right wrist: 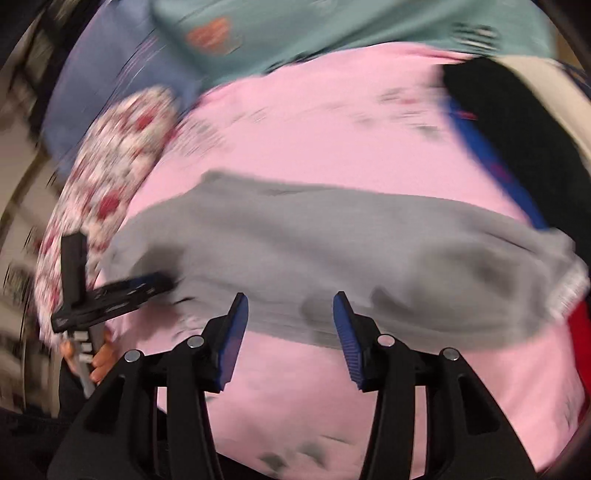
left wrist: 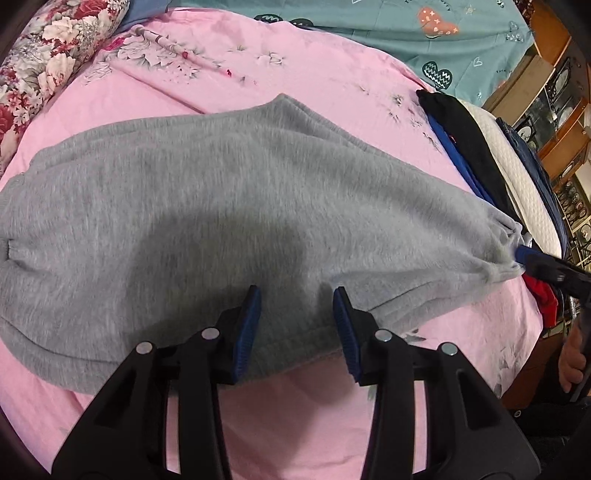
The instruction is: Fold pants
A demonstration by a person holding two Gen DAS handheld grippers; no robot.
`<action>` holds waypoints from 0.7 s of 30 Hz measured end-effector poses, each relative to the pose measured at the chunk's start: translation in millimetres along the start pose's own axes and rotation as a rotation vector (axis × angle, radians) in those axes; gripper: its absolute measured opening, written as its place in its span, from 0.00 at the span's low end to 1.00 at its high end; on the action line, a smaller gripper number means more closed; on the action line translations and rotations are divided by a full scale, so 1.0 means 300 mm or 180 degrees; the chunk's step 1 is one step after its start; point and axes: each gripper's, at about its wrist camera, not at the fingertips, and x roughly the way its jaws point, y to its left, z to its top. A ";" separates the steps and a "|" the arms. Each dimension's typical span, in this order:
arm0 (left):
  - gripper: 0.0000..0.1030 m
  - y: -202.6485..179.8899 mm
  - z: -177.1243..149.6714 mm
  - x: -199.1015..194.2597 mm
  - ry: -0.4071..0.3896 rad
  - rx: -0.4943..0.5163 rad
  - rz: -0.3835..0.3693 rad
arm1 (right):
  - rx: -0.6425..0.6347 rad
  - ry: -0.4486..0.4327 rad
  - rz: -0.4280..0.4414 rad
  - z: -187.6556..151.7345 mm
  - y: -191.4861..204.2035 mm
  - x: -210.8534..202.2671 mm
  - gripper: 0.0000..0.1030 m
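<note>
Grey sweatpants [left wrist: 221, 206] lie folded lengthwise across the pink bedsheet [left wrist: 295, 413]; they also show in the blurred right wrist view [right wrist: 332, 251]. My left gripper [left wrist: 297, 295] is open and empty, its blue pads just above the pants' near edge. In the right wrist view, my right gripper [right wrist: 290, 299] is open and empty above the near edge. In the left wrist view the right gripper's tip [left wrist: 524, 254] touches the pants' gathered right end; whether it grips cannot be told there. The left gripper shows at the pants' left end in the right wrist view [right wrist: 162, 282].
A floral pillow [left wrist: 48, 74] lies at the far left. A teal quilt [left wrist: 369, 33] covers the back. A stack of black, blue and white clothes [left wrist: 476, 147] sits at the right, with a red garment [left wrist: 546, 299] near the bed edge. Wooden shelves [left wrist: 554, 92] stand beyond.
</note>
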 end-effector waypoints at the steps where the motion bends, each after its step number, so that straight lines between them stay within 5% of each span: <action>1: 0.40 0.005 -0.007 -0.007 -0.0004 -0.0021 -0.0015 | -0.0218 0.0064 0.0046 0.027 0.067 0.062 0.46; 5: 0.40 0.031 -0.043 -0.038 -0.0044 -0.0111 -0.0065 | -0.0706 0.0219 -0.0029 0.106 0.219 0.257 0.14; 9: 0.41 0.037 -0.057 -0.072 -0.0074 -0.0142 -0.0041 | -0.0744 0.0790 0.0027 0.046 0.241 0.385 0.13; 12: 0.43 0.006 -0.029 -0.092 -0.0122 -0.0106 -0.0170 | -0.1128 0.0610 -0.0201 -0.021 0.296 0.333 0.13; 14: 0.45 -0.033 -0.003 -0.099 -0.0170 -0.0030 -0.0271 | -0.1023 0.0707 -0.0142 -0.001 0.281 0.314 0.13; 17: 0.54 -0.097 0.027 -0.070 -0.0234 0.0022 -0.0426 | -0.0703 0.0719 0.0101 0.119 0.242 0.272 0.15; 21: 0.49 -0.142 -0.010 0.065 0.0069 0.0022 -0.0543 | -0.0668 0.0289 0.0020 0.318 0.285 0.270 0.35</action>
